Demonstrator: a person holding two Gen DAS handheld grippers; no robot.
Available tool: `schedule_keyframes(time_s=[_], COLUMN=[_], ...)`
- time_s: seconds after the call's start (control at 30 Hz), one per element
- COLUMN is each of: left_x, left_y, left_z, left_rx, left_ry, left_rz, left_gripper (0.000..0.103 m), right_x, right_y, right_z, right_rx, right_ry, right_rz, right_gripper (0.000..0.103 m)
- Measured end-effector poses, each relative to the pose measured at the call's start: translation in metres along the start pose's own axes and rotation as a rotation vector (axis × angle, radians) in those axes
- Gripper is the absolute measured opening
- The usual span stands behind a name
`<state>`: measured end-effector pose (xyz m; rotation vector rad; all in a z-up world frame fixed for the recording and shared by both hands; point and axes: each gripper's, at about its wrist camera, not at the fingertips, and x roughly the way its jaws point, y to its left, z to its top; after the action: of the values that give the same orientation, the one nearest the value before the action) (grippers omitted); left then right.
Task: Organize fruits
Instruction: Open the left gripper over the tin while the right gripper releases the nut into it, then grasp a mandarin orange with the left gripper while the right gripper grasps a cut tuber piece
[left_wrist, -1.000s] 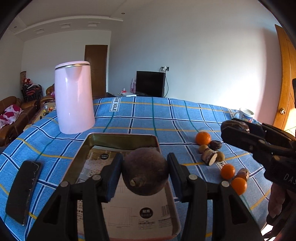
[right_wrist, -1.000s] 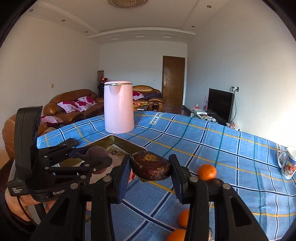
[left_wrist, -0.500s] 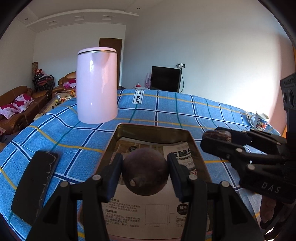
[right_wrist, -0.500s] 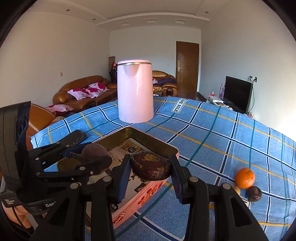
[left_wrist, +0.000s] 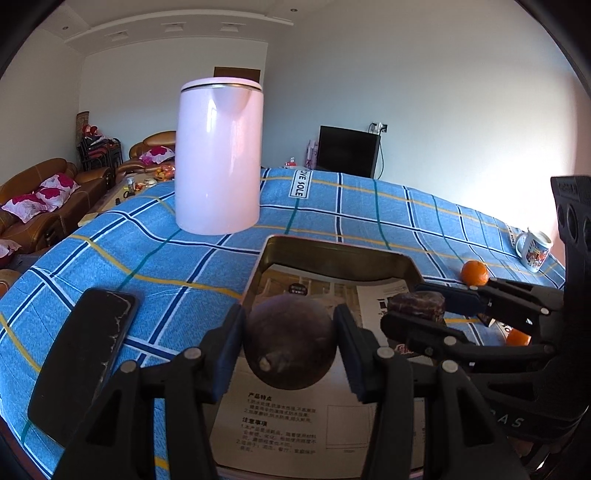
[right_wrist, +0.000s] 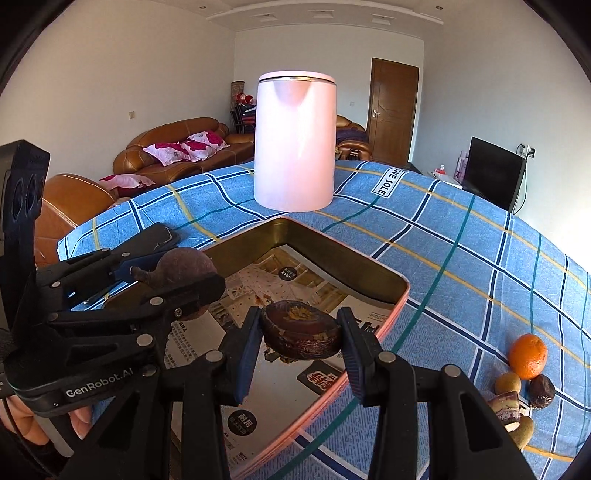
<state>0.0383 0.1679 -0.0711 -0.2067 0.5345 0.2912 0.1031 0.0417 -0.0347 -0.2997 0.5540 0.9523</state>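
Fruit (left_wrist: 289, 341) between left gripper (left_wrist: 289, 347) pads (left_wrist: 231, 343)

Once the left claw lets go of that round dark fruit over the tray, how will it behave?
The round dark fruit looks nearly spherical, so it will probably roll on the flat paper lining. The tray has raised walls, which should likely stop it. Its skin looks firm and matte, and the left claw holds it without denting, so it seems sturdy rather than fragile.

"GenRobot.AI" on left gripper (right_wrist: 177, 291); "SOLE" on tablecloth (right_wrist: 461, 236)
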Motion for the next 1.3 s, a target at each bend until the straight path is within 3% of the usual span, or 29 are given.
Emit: schedule_keyframes(time_s=[0.13,0.2,0.27,0.37,0.43,0.57,0.73,0.87,1.03,1.3], left_x=[-0.001,-0.005,-0.014,-0.034,-0.045,-0.053,-0.049,-0.042,-0.038,-0.036], left_y=[-0.001,-0.002,-0.004,-0.011,-0.02,-0.052,-0.095,-0.122,-0.143,-0.161], left_z=[-0.001,-0.001,0.001,0.004,0.005,-0.001,-0.013,-0.023,-0.031,-0.039], left_rx=[-0.003,-0.009,-0.006,-0.009,-0.011,0.034,0.083,0.125,0.17,0.216], left_ry=[0.004,-0.007,-0.034,-0.094,-0.122,-0.132,-0.093,-0.047,-0.017,0.012], left_rz=[0.009,0.012,0.009,-0.01,-0.036,-0.109,-0.196,-0.24,-0.255,-0.283], left_gripper=[0.051,0.052,0.062,0.082,0.09,0.092,0.095,0.095,0.095,0.095], right_x=[0.005,0.001,-0.007,-0.027,-0.044,-0.087,-0.136,-0.151,-0.142,-0.135], right_y=[0.0,-0.001,-0.004,-0.012,-0.019,-0.046,-0.088,-0.109,-0.119,-0.13], right_z=[-0.001,-0.001,-0.002,-0.01,-0.019,-0.051,-0.099,-0.126,-0.137,-0.139], right_rx=[0.011,0.016,0.037,0.052,0.062,0.109,0.234,0.304,0.346,0.412], right_ry=[0.013,-0.001,-0.016,-0.04,-0.05,-0.083,-0.114,-0.109,-0.084,-0.082], right_rz=[0.01,-0.001,-0.004,-0.002,-0.035,-0.112,-0.251,-0.277,-0.241,-0.131], right_gripper=[0.044,0.052,0.065,0.07,0.07,0.071,0.071,0.071,0.07,0.05])
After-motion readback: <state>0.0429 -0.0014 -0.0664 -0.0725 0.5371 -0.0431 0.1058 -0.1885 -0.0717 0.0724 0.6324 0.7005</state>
